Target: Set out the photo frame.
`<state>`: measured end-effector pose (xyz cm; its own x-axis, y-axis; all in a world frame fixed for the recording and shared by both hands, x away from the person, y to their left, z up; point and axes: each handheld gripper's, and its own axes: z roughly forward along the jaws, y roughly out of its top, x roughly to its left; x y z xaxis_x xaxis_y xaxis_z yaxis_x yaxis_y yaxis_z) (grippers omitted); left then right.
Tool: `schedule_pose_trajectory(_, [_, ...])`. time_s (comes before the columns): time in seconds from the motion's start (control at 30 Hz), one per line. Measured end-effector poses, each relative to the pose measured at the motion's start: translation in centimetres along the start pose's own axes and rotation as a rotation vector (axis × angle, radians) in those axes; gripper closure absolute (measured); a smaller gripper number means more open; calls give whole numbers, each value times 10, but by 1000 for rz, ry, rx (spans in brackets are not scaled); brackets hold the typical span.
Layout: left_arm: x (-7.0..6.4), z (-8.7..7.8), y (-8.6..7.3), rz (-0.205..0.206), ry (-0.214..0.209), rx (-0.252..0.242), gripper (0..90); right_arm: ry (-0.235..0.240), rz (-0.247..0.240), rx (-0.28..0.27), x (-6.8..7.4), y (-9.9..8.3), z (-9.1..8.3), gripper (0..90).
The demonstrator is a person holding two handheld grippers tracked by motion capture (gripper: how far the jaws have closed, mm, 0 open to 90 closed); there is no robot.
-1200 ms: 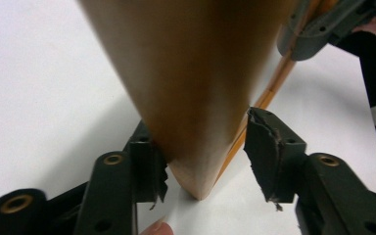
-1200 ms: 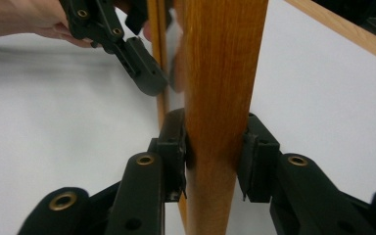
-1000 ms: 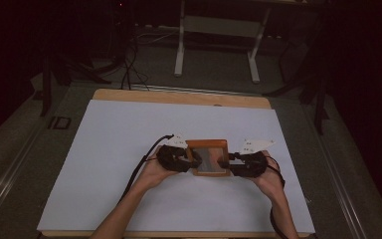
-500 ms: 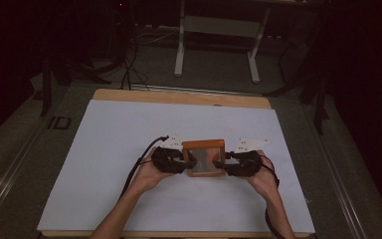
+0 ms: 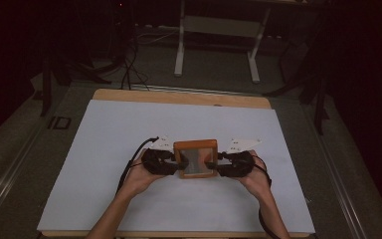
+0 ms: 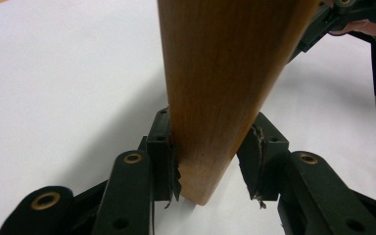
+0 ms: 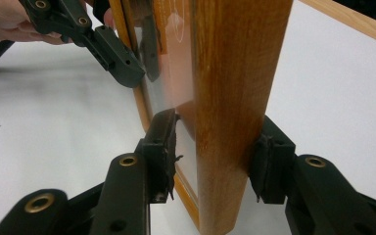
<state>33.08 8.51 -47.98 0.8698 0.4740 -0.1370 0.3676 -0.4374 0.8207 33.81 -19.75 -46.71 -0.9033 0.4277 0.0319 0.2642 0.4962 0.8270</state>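
Note:
A small wooden picture frame (image 5: 195, 158) with a glass front is held on edge over the white sheet (image 5: 119, 134), near the table's middle. My left gripper (image 5: 175, 162) is shut on its left side, and my right gripper (image 5: 216, 165) is shut on its right side. In the left gripper view the black pads (image 6: 162, 147) squeeze the frame's wooden edge (image 6: 220, 73). In the right gripper view one pad (image 7: 162, 144) presses the glass face and the other the wooden back of the frame (image 7: 235, 98). The left gripper (image 7: 103, 44) shows at the frame's far side.
The white sheet covers a wooden table whose bare edge (image 5: 179, 97) shows at the back. A metal stand (image 5: 216, 30) and cables (image 5: 129, 69) lie on the dark floor beyond. A cable (image 5: 132, 164) trails from my left gripper.
Both hands and the frame between them have shifted slightly to the left. The grip on both sides is unchanged.

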Motion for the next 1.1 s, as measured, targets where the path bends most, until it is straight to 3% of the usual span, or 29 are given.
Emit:
schedule_pose_trajectory(0.37, [1, -14, 1, -13, 18, 26, 616, 14, 15, -9, 6, 5, 9, 581])
schedule_pose_trajectory(1.1, [6, -31, -4, -16, 9, 18, 618, 54, 61, -16, 13, 9, 21, 592])
